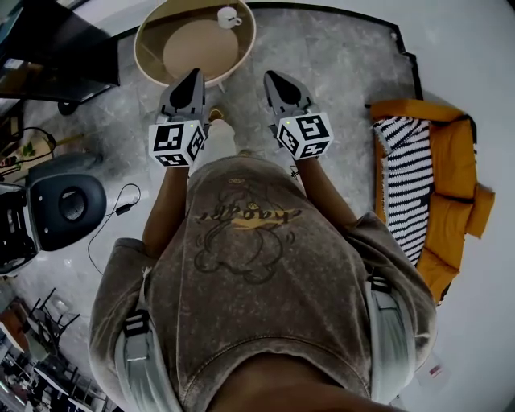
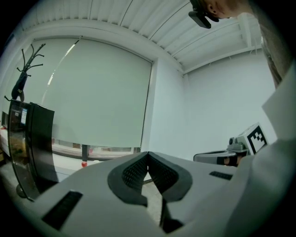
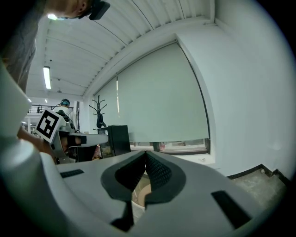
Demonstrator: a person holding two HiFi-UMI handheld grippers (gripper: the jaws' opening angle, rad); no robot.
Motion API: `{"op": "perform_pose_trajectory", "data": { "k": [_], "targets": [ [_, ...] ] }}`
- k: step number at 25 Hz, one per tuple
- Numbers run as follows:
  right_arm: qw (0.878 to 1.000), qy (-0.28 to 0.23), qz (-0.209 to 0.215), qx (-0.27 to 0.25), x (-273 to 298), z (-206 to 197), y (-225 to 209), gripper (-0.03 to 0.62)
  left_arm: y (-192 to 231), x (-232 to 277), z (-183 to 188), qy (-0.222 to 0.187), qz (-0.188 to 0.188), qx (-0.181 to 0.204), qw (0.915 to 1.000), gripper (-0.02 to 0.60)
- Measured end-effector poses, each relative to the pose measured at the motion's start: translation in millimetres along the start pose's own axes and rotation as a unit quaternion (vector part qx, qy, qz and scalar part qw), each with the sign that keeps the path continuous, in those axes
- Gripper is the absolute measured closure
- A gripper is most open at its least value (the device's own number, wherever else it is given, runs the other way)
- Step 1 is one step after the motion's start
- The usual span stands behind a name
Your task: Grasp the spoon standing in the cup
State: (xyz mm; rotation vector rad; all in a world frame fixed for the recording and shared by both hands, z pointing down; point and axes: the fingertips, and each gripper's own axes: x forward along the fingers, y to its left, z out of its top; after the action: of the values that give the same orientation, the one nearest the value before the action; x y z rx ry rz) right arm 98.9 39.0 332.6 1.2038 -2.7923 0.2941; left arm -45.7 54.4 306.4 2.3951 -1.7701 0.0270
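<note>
The cup sits at the round desk's far edge, its spoon too small to see. Left claw and right claw, both pressed together, empty, hang at the near edge. Likely light, stiff, slippery: pinch the upper handle

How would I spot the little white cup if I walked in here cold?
Find the round beige table on the grey stone floor, just ahead of the person. The small white cup sits near its far edge, right of centre. Nothing else shows on that tabletop.
</note>
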Motion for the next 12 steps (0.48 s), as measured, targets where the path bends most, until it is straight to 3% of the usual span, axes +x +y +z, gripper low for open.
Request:
{"op": "perform_pose_trajectory", "data": {
  "k": [12],
  "targets": [
    [1.000, 0.013, -0.010, 0.009, 82.2, 13.4, -39.3, 0.577, 51.2, 90.8, 9.8, 0.012, -0.018, -0.004, 0.9998, 0.565]
  ]
}}
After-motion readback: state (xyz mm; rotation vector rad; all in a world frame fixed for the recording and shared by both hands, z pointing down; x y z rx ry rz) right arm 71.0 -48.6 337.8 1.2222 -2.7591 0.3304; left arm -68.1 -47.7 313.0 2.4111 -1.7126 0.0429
